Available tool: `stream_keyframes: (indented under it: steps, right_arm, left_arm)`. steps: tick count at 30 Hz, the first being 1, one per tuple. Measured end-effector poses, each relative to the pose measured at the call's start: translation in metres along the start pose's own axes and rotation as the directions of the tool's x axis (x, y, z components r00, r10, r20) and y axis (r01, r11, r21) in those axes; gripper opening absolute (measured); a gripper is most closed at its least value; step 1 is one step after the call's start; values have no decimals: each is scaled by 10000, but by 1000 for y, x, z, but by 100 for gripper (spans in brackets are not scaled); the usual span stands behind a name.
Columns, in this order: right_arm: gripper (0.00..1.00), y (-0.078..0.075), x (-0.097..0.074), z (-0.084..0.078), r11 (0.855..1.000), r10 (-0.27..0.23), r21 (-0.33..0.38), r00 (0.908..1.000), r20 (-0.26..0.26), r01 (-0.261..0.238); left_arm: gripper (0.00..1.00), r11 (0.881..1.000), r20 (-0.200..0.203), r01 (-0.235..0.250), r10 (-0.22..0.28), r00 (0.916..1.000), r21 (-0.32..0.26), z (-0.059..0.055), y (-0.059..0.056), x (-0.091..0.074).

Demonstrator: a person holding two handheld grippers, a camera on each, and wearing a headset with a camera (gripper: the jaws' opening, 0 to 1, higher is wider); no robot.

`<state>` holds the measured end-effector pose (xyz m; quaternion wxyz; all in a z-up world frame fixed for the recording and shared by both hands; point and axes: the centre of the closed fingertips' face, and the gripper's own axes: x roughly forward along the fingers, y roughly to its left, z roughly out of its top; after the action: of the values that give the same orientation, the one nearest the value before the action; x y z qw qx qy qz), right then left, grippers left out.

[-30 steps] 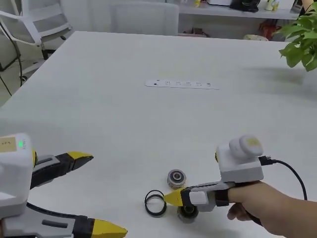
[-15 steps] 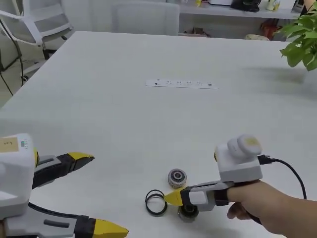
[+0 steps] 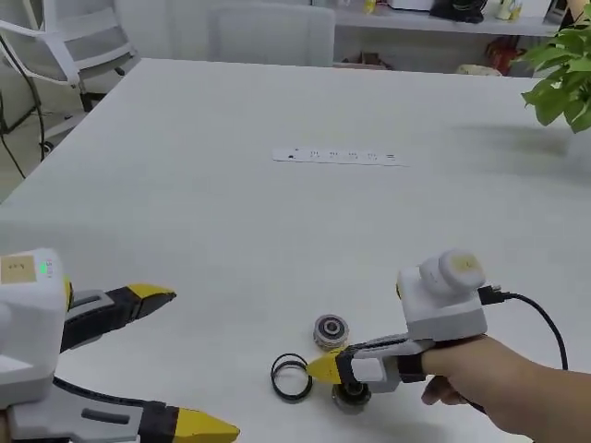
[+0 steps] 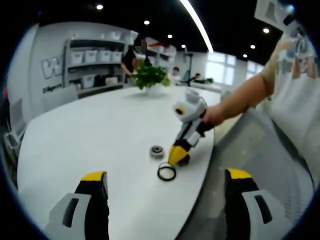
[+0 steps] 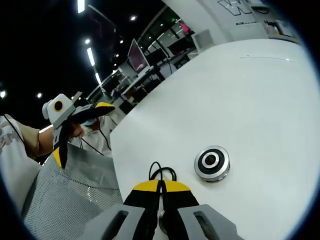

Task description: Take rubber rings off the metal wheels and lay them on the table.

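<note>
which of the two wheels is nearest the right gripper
The dark wheel lying right beneath the right gripper, by the near edge of the table. The other wheel, silver-faced, sits apart, farther up.

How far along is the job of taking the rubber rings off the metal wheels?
Done: black rubber rings lie on the table, and one metal wheel looks bare.
In hand: the right gripper has its jaws shut at the rings; whether it pinches one is unclear. The left gripper is open, apart from the work.
Left: the dark wheel under the right gripper may still carry its ring.
</note>
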<state>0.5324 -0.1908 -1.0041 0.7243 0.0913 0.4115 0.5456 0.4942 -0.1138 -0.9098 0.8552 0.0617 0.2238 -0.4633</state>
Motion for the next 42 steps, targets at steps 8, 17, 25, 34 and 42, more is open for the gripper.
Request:
stream_keyframes:
  steps: [8, 17, 25, 34, 42]
  right_arm:
    - [0, 0, 1, -1, 9980, -156, -612, 9997, -197, 143]
    - [4, -2, 0, -4, 9860, -551, -1598, 9974, -474, 469]
    - [6, -1, 1, -6, 9729, -698, -2251, 9953, -669, 531]
    - [12, 1, 2, -8, 9580, -806, -2819, 9928, -883, 527]
    - [17, 3, 3, -11, 9400, -922, -3376, 9898, -1090, 504]
  left_arm:
    - [98, 10000, -75, 60, -60, 10000, -34, -1, 0, 1]
    - [97, 9999, -157, 129, -129, 9998, -29, -2, -2, 3]
    - [97, 9999, -191, 160, -160, 9997, -38, -3, -4, 3]
    - [97, 9999, -241, 134, -135, 9996, -83, -5, -4, 1]
    - [97, 9999, -274, 142, -143, 9995, -58, -4, -4, 1]
